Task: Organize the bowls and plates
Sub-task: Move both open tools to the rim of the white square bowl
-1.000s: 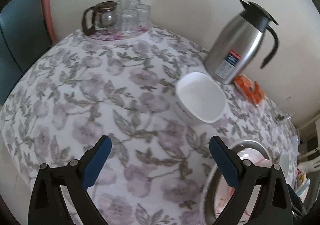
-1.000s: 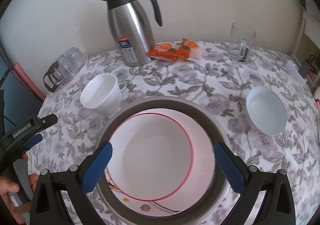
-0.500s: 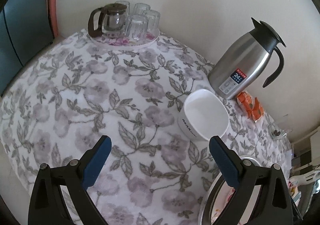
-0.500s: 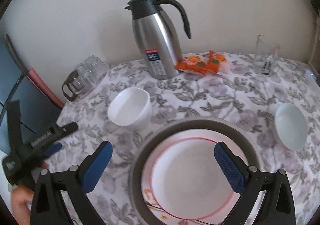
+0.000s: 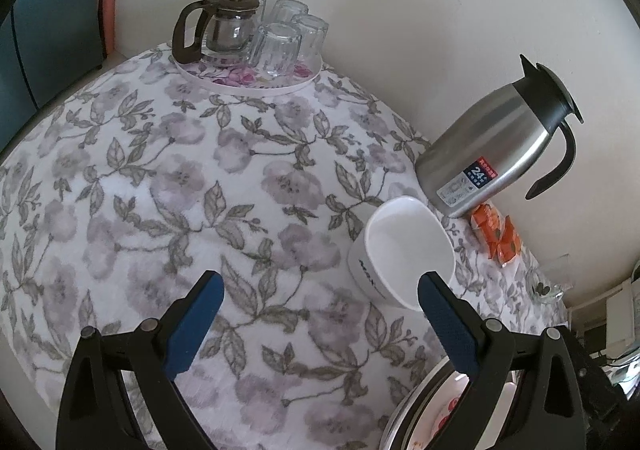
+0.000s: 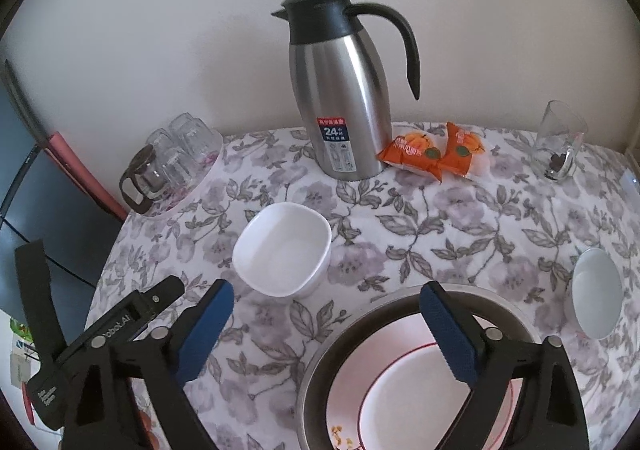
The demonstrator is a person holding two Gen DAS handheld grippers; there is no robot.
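Left wrist view, from left to right: a glass teapot with a dark handle (image 5: 218, 29) stands with several upturned clear tumblers (image 5: 280, 41) on a round flowered tray (image 5: 280, 83) at the far edge of the table under a grey-and-lilac floral cloth (image 5: 160, 189). The left gripper (image 5: 320, 306) hangs over bare cloth with its blue-padded jaws spread wide and nothing between them. Just beyond its right finger sits a white squarish ceramic bowl (image 5: 400, 250), upright, and behind that a brushed-steel vacuum jug with a black lid and handle (image 5: 492, 153) by the wall. Orange snack packets (image 5: 496, 234) lie to the jug's right.

Right wrist view: the left gripper's black frame shows at the lower left. The right gripper (image 6: 326, 314) is wide apart with its jaws closing, nothing between the pads. The squarish bowl lies just ahead of its left finger, untouched. Below its right finger a white plate with a thin red rim line (image 6: 420, 402) lies inside a round metal basin (image 6: 320, 362). A small round white bowl (image 6: 596, 302) sits near the right edge, and a clear glass tumbler (image 6: 560, 141) stands far back right.
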